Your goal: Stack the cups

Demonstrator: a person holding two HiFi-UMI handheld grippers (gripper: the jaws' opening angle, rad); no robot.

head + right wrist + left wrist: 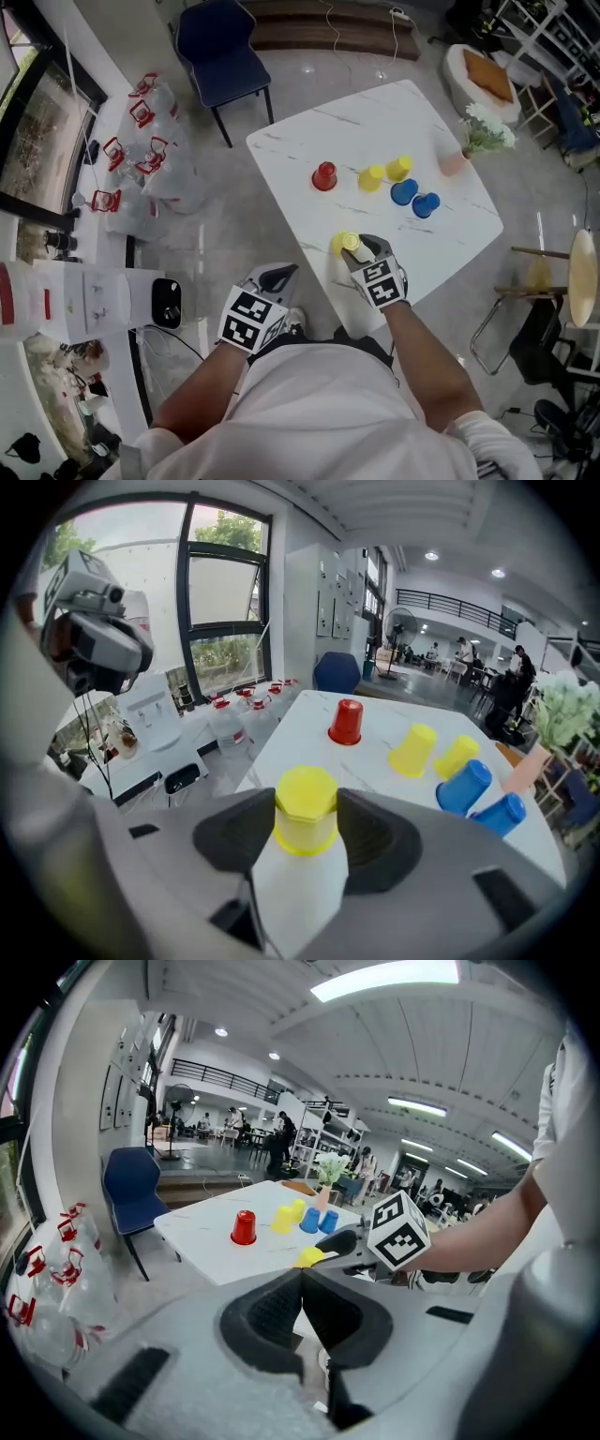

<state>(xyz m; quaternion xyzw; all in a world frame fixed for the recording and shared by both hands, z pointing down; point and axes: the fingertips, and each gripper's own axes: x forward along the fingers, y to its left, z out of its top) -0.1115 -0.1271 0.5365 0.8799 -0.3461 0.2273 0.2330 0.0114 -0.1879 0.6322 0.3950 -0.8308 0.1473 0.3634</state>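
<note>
Near the front-left edge of the white marble table (375,117) an upside-down yellow cup (349,243) (305,810) stands, and my right gripper (361,249) (305,829) is shut on it, a pad pressing each side. Farther back a red cup (324,176) (346,722), two yellow cups (371,178) (398,169) and two blue cups (404,192) (426,204) stand upside-down and apart. My left gripper (281,275) (302,1283) hangs off the table's left side, shut and empty.
A pink vase with white flowers (473,141) stands at the table's far right corner. A blue chair (220,47) is beyond the table. Several water bottles (141,141) sit on the floor at the left. A folding chair (525,309) is on the right.
</note>
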